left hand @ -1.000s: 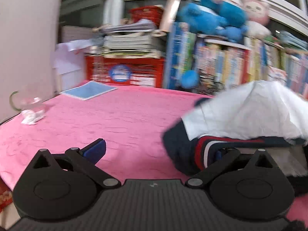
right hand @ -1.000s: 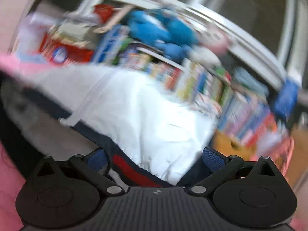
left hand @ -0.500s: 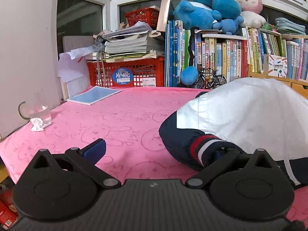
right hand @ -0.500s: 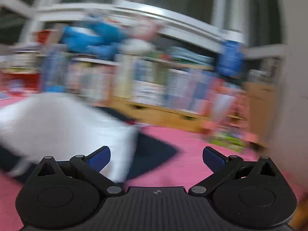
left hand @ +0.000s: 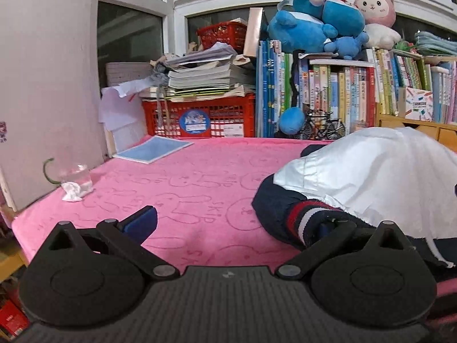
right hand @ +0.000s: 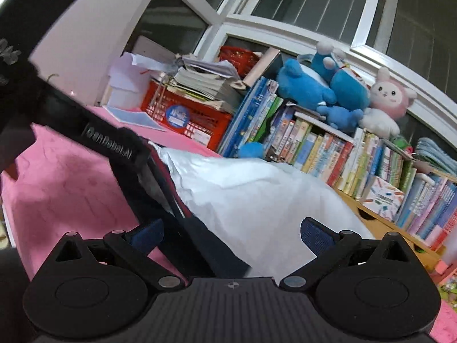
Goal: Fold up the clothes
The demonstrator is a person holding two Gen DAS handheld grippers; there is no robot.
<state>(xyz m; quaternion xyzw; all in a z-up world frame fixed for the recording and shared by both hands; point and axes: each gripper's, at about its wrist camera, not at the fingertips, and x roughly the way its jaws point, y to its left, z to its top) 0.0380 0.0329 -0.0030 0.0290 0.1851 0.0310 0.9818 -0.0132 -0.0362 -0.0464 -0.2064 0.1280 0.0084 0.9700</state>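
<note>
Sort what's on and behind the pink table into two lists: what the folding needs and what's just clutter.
Needed for folding:
- white and navy jacket
- left claw, open
- right claw, open
- pink table cover

Just lying about:
- glass
- crumpled tissue
- blue booklet
- red crate
- plush toys
- toy bicycle

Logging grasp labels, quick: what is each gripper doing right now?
Left gripper: open, holding nothing; the jacket lies against its right finger.
Right gripper: open, jacket between fingers, ungripped.

Jacket (left hand: 371, 177) on table (left hand: 185, 188) right, glass (left hand: 75, 178) left, bookshelf (left hand: 342, 97) behind
</note>
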